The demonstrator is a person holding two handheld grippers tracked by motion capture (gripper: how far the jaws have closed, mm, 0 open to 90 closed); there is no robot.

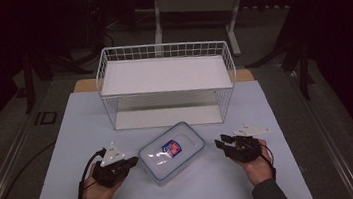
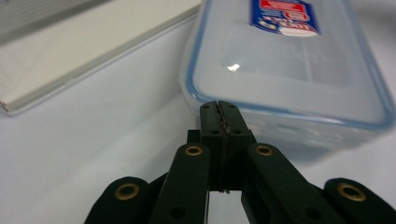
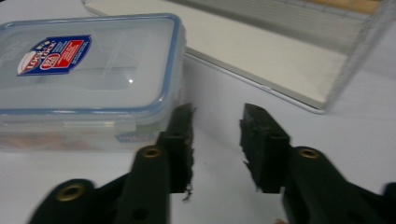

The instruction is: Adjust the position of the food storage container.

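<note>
A clear plastic food box (image 1: 172, 152) with a blue-rimmed lid and a red and blue label lies on the white mat between my two grippers. My left gripper (image 1: 134, 161) sits just left of the box, jaws pressed together with nothing between them; its tips (image 2: 219, 109) nearly touch the box (image 2: 289, 70) at its near corner. My right gripper (image 1: 221, 143) rests to the right of the box with its jaws apart. In the right gripper view the gripper (image 3: 215, 130) is open and empty, beside the box (image 3: 88, 79).
A white wire shelf rack (image 1: 166, 83) with two white boards stands behind the box. Its lower board (image 3: 261, 56) lies close ahead of both grippers. The white mat (image 1: 68, 142) covers the table, with dark floor and a desk frame beyond.
</note>
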